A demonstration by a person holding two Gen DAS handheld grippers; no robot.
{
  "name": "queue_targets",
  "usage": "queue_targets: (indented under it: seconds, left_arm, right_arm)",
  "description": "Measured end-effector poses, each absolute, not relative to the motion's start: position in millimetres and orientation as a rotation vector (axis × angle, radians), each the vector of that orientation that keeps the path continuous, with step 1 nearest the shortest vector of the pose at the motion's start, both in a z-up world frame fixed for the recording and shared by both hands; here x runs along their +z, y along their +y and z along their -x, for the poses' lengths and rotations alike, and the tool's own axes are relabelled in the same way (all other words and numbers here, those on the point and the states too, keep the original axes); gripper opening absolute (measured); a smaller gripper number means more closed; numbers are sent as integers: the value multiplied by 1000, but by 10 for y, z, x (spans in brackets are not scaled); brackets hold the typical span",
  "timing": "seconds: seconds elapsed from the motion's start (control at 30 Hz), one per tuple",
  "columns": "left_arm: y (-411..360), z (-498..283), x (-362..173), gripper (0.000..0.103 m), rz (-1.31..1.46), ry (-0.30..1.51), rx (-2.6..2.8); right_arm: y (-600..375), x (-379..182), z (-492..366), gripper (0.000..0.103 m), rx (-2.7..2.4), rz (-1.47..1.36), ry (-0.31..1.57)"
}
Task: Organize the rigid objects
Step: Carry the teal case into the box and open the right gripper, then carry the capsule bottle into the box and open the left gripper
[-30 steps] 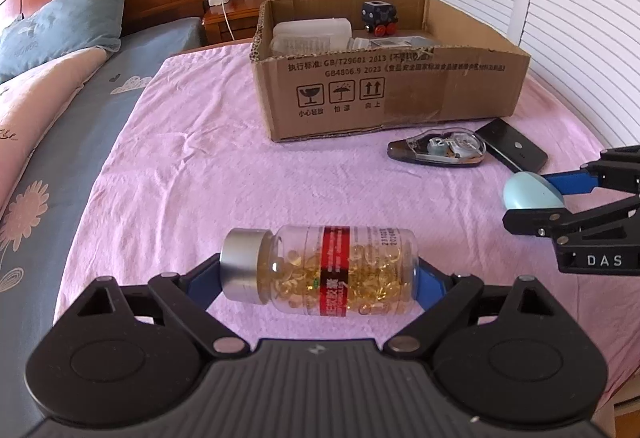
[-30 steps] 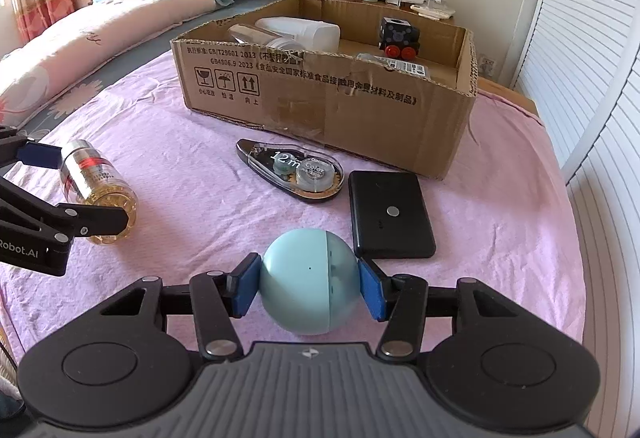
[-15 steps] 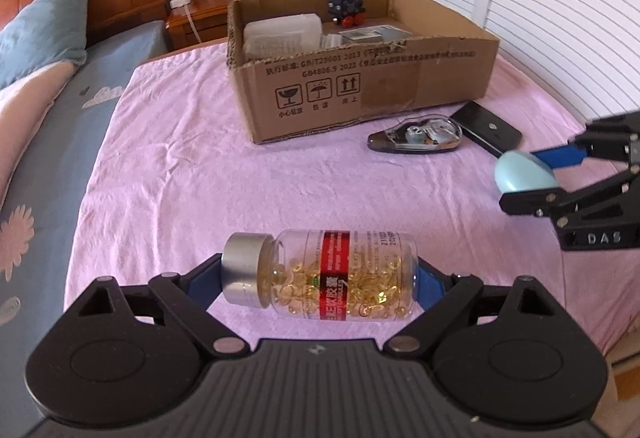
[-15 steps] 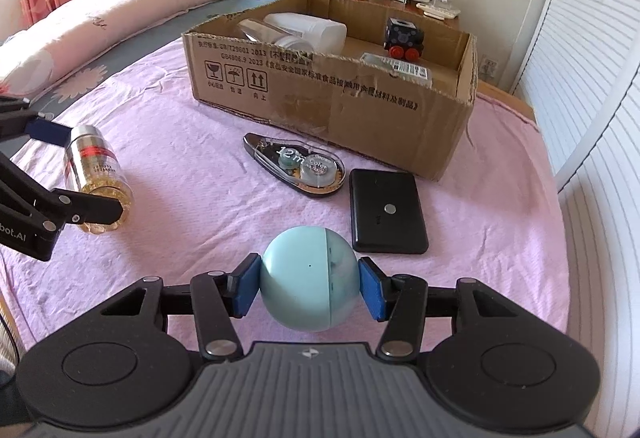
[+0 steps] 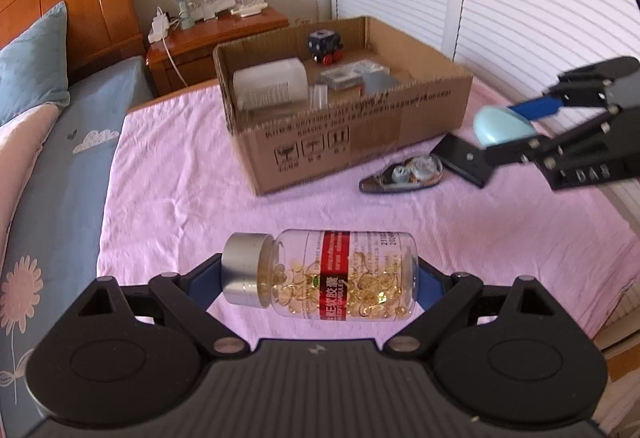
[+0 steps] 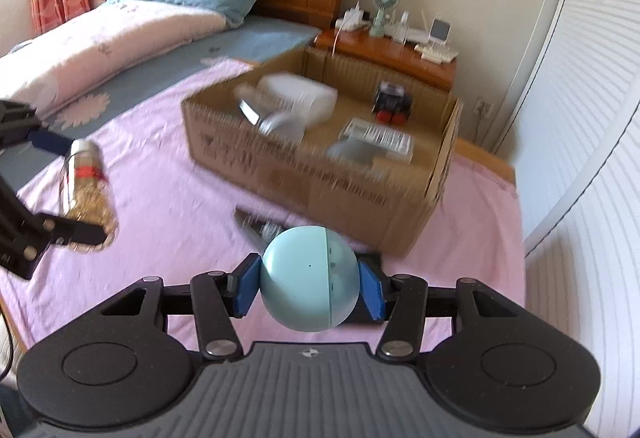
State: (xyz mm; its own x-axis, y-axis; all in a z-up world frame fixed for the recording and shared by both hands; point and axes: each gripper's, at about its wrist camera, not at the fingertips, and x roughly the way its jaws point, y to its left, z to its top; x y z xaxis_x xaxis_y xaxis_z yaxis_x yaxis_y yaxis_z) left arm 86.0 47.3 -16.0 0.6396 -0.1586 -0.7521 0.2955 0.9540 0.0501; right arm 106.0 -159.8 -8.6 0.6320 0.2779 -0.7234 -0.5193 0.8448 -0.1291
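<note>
A pink sheet (image 5: 168, 174) is covering the bed; the left gripper (image 5: 320, 278) is clamping a pill bottle (image 5: 340, 274), the right gripper (image 6: 310, 284) a blue ball (image 6: 308, 278), near a cardboard box (image 5: 360, 142).

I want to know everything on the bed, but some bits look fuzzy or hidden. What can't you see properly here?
- Right wrist view: the cardboard box print is smeared by motion blur, unreadable.
- Right wrist view: the blue ball in the right gripper covers most of the tape dispenser and the black slab.
- Left wrist view: the right gripper hides a corner of the black slab.
- Left wrist view: the pill bottle label is too small to read.
</note>
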Motion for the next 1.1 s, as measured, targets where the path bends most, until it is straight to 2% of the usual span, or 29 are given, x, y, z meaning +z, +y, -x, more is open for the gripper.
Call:
queue_targets:
  seconds: [0.33, 0.7, 0.77, 0.8, 0.83, 0.93, 1.1]
  left_arm:
    - [551, -969, -24, 93, -176, 793, -247]
    - [671, -1123, -49, 93, -163, 796, -218]
    - [679, -1145, -62, 93, -163, 801, -217]
    - [679, -1157, -66, 93, -163, 802, -217]
    - [678, -1162, -67, 93, -164, 803, -217]
    - [661, -1171, -42, 93, -164, 800, -222]
    - [616, -1190, 52, 93, -162, 792, -231]
  right_arm:
    - [-1612, 190, -1730, 58, 417, 298, 700]
    - [-1548, -82, -2502, 59, 338, 265, 762]
    - [-1537, -123, -2552, 73, 324, 270, 754]
    - [-1539, -129, -2560, 87, 315, 265, 751]
    - [-1554, -124, -2552, 96, 310, 250, 740]
    - [-1601, -73, -2479, 103, 322, 202, 731]
    - [-1673, 50, -2237, 103, 327, 134, 744]
